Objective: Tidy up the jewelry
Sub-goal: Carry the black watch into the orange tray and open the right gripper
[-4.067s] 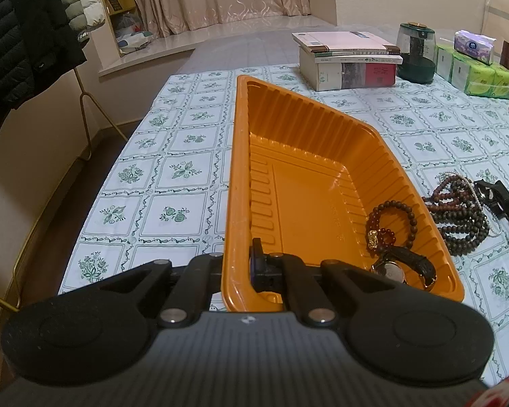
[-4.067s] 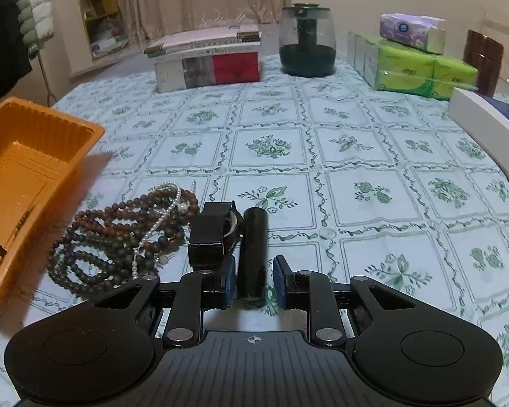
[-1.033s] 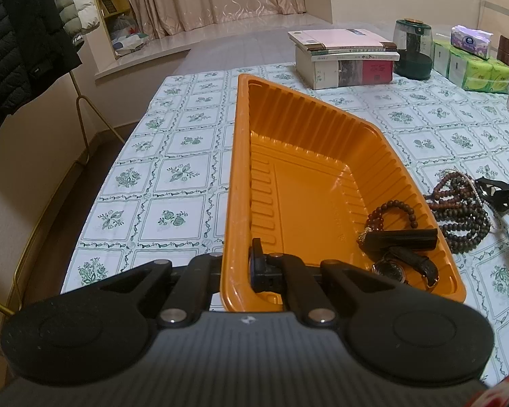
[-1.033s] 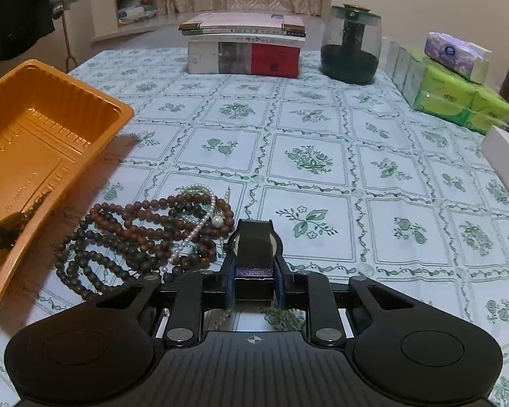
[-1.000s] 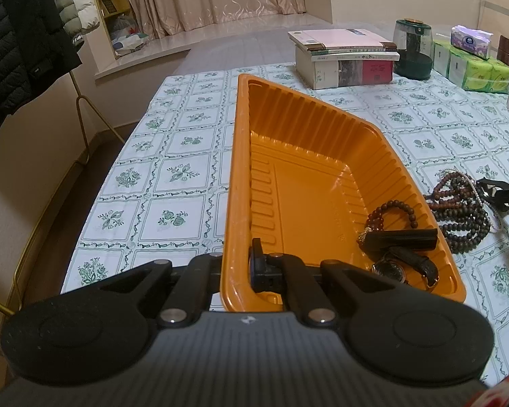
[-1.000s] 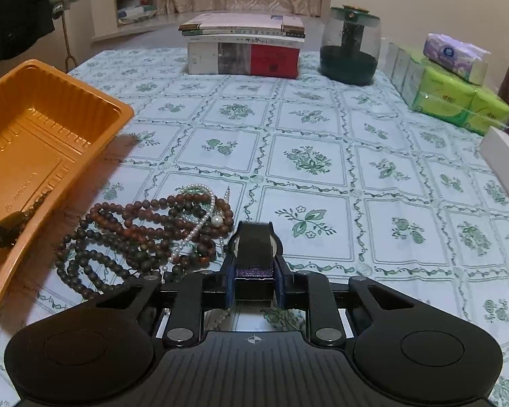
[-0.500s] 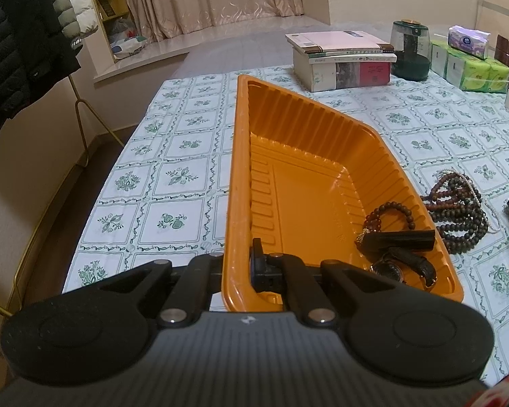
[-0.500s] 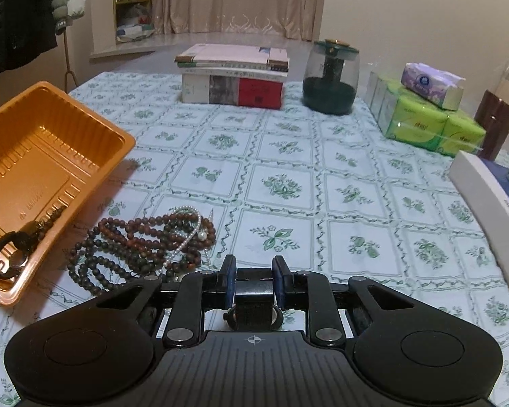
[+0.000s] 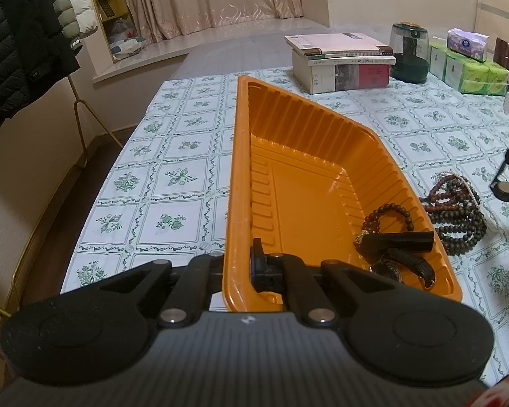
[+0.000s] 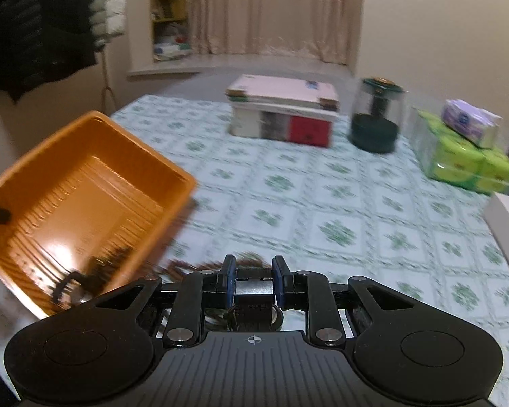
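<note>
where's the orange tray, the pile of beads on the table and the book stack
orange tray (image 9: pixel 288 183), left wrist view, bare floor
pile of beads (image 9: pixel 458 213), left wrist view, middle strands
book stack (image 9: pixel 342 68), left wrist view, front side

The right wrist view is smeared by motion blur: the orange tray (image 10: pixel 85 183) and the dark things in its near corner lose all detail. The bead strands (image 10: pixel 200 266) are mostly hidden behind the right gripper (image 10: pixel 253 281), whose held watch (image 10: pixel 254 305) is perhaps half covered.

- Warm, dim indoor light; left wrist view is sharp.
- Right wrist view is motion-blurred, with glare inside the orange tray (image 10: pixel 85 203).
- Fisheye corners are dark.
</note>
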